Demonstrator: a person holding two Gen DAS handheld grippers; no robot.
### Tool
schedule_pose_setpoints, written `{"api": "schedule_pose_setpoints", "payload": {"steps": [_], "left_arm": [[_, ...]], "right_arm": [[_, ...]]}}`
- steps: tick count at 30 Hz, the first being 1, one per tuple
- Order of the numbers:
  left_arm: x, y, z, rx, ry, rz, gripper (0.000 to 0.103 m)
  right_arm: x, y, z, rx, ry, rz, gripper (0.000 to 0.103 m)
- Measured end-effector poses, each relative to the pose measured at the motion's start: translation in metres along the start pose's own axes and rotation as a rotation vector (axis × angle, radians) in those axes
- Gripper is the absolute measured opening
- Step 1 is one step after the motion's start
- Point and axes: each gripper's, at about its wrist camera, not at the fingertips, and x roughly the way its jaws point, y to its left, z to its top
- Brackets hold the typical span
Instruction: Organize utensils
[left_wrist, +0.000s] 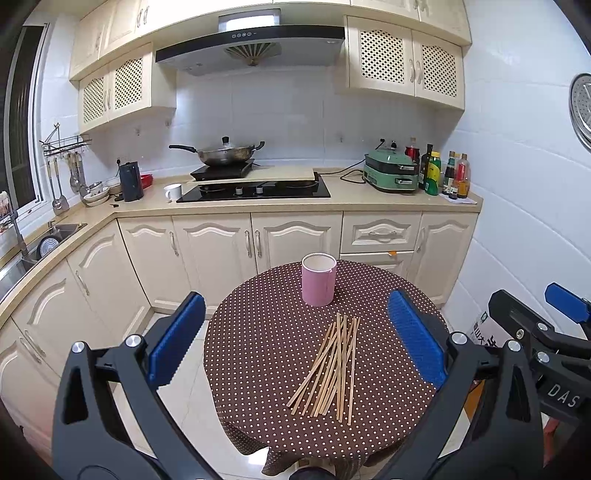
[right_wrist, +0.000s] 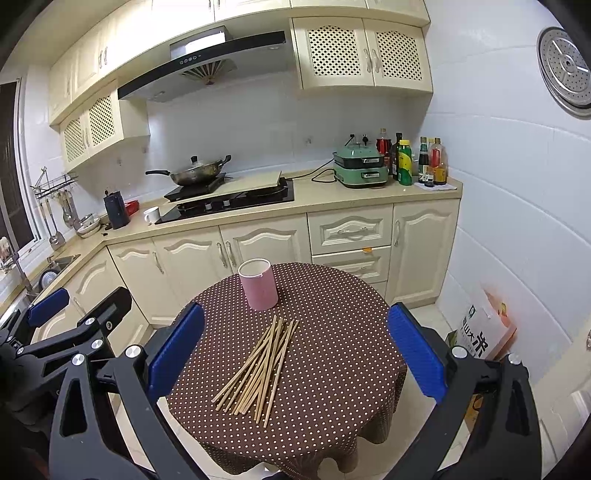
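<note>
Chopsticks are heaped loose mid-table, nearer its front edge, the pink holder behind. Light, stiff and prone to rolling, they are best pinched mid-length. Left gripper and right gripper are held agape, empty.

Cream cabinets – white tiled walls

Both fisheye views are evenly bright and sharp under soft indoor light with only faint shadows, though straight lines bow strongly toward the rims, where dark vignetted corners close in.
</note>
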Motion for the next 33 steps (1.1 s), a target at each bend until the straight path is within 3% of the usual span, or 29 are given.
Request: {"api": "schedule_pose_setpoints", "payload": {"steps": [33], "left_arm": [[0.001, 0.01, -0.004, 0.012, 0.017, -0.007, 0.097]], "right_arm": [[-0.001, 0.01, 0.002, -0.012, 0.019, -0.007, 0.096]]}}
